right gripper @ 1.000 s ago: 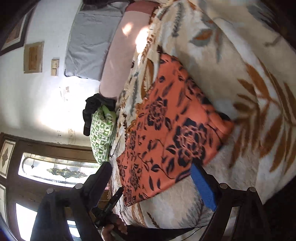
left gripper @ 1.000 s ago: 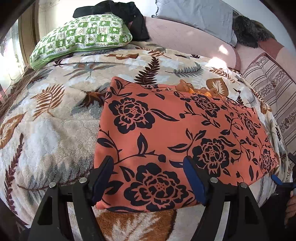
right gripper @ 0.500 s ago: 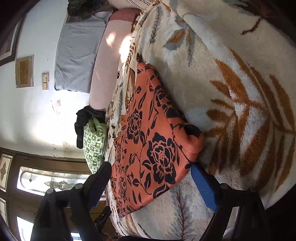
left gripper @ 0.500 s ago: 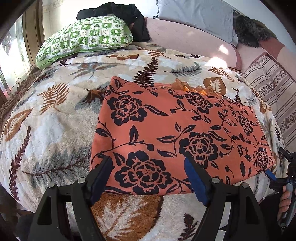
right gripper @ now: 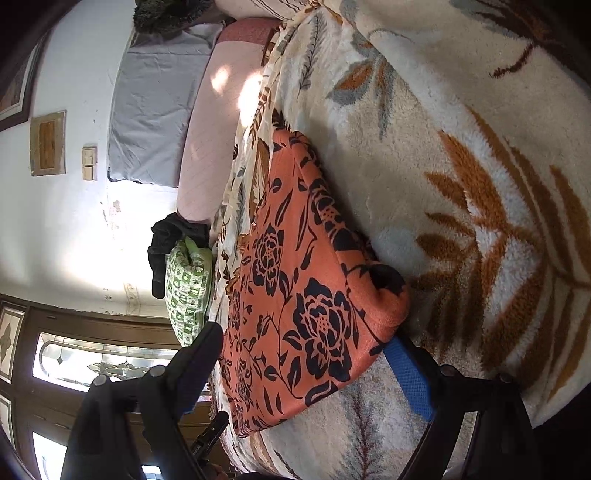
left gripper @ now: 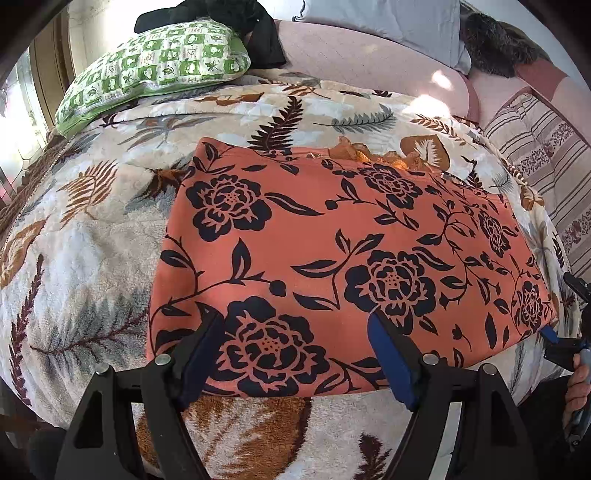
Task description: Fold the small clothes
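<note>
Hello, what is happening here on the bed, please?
A person is folding a small orange cloth with black flowers on a leaf-patterned blanket. It already lies flat as a neat rectangle. The person holds a claw tool in each hand. The left claw is open over the cloth's near edge, and the right claw is open at its near right corner. Neither one grips the cloth yet. A green pillow lies further back.

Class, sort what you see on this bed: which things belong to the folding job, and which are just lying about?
Part of the job:
orange floral garment
left gripper, open
right gripper, open

Just lying about:
green pillow
black clothing
grey pillow
leaf blanket, the surface under the garment
</note>
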### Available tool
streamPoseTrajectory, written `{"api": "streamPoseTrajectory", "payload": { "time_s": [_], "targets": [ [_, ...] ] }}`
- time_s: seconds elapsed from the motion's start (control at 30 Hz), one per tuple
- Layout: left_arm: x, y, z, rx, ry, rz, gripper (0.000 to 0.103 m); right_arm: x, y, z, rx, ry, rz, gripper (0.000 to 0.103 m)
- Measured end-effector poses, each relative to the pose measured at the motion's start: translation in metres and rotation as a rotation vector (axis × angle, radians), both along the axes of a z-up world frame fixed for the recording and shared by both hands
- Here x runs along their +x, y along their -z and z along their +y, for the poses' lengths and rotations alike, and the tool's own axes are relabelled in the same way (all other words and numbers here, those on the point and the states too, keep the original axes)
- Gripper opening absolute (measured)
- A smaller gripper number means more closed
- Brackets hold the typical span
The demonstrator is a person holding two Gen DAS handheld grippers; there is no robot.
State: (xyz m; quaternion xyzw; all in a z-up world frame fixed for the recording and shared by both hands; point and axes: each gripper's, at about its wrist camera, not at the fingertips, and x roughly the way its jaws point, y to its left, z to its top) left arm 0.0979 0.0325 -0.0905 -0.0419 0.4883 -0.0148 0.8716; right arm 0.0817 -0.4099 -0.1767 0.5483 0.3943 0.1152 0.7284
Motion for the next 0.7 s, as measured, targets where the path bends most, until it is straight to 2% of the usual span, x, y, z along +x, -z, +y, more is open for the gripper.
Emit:
{"api": "streamPoseTrajectory", "payload": {
  "time_s": [0.13, 0.2, 0.23, 0.27, 0.33, 0.37, 0.4, 0.43, 0.47, 0.53, 0.57, 0.6, 0.67, 0.7],
  "targets": [
    [0.005, 0.004, -0.012, 0.003, 0.023, 0.002, 0.080, 0.014, 0.004, -0.002, 0.017, -0.017, 0.010, 0.089],
    [0.008, 0.006, -0.018, 0.009, 0.039, 0.004, 0.080, 0.026, -0.001, 0.005, -0.015, -0.078, -0.018, 0.063],
    [0.009, 0.007, -0.021, 0.016, 0.046, 0.005, 0.080, 0.029, -0.007, 0.011, -0.078, -0.108, -0.024, 0.031],
    [0.010, 0.007, -0.023, 0.021, 0.053, 0.004, 0.080, 0.031, -0.015, 0.016, -0.143, -0.125, -0.030, 0.016],
    [0.010, 0.002, -0.026, 0.025, 0.057, -0.027, 0.080, 0.026, -0.044, 0.028, -0.309, -0.140, -0.078, 0.011],
    [0.012, -0.001, -0.027, 0.026, 0.053, -0.048, 0.080, 0.021, -0.061, 0.035, -0.393, -0.143, -0.117, 0.011],
    [0.015, -0.003, -0.028, 0.023, 0.051, -0.060, 0.080, 0.017, -0.067, 0.039, -0.436, -0.146, -0.128, 0.011],
    [0.019, -0.004, -0.031, 0.014, 0.054, -0.066, 0.080, 0.017, -0.065, 0.040, -0.472, -0.151, -0.107, 0.011],
    [0.025, -0.004, -0.034, 0.005, 0.065, -0.067, 0.080, 0.022, -0.053, 0.040, -0.505, -0.170, -0.050, 0.011],
    [0.036, -0.001, -0.042, 0.024, 0.096, -0.063, 0.080, 0.031, -0.017, 0.032, -0.475, -0.221, 0.118, 0.016],
    [0.040, 0.001, -0.045, 0.043, 0.104, -0.068, 0.080, 0.028, -0.011, 0.024, -0.412, -0.212, 0.119, 0.017],
    [0.044, 0.004, -0.047, 0.058, 0.106, -0.071, 0.080, 0.022, -0.015, 0.016, -0.377, -0.186, 0.092, 0.029],
    [0.053, 0.017, -0.049, 0.063, 0.111, -0.037, 0.080, 0.016, -0.030, 0.001, -0.344, -0.143, 0.044, 0.085],
    [0.056, 0.024, -0.049, 0.062, 0.111, -0.016, 0.080, 0.017, -0.039, -0.007, -0.326, -0.118, 0.007, 0.087]
  ]
}}
